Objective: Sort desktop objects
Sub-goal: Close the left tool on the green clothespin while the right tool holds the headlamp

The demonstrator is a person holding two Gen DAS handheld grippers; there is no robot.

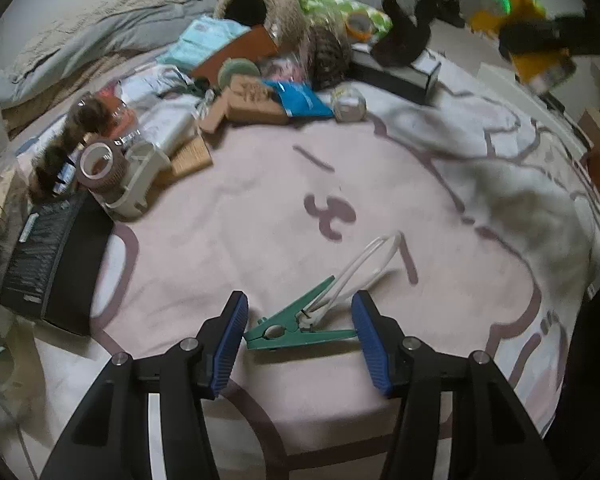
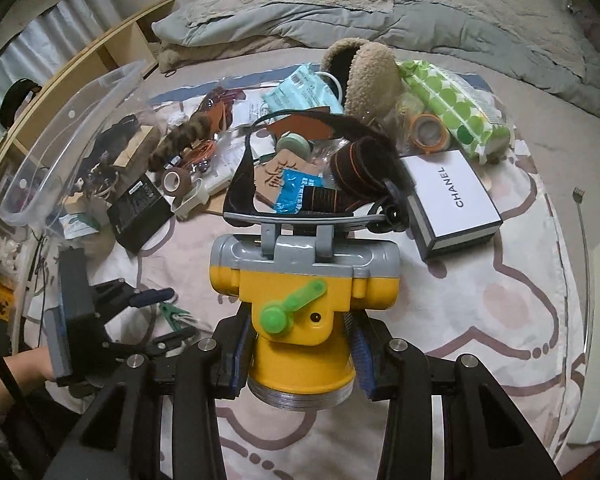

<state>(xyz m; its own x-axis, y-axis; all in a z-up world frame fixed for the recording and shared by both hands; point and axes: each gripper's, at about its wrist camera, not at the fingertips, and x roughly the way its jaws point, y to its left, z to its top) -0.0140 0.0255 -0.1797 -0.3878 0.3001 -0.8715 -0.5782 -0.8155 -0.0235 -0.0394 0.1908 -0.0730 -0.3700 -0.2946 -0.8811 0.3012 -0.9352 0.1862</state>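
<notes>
My left gripper (image 1: 298, 334) hangs low over the pink blanket (image 1: 260, 208) near the bed's front edge, jaws spread, straddling a green peg (image 1: 296, 326); the pads are not pressing it. My right gripper (image 2: 300, 354) pinches a yellow lamp (image 2: 300, 300) by its body, raised above the blanket. The clutter pile (image 1: 240, 80) sits toward the bed's far edge, beside a white box (image 2: 456, 196).

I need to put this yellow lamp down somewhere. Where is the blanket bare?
Bare blanket lies between the green clothespin in front, the black box at left and the white box at right. Beyond that stretch, toward the pillows, the clutter is dense.
</notes>
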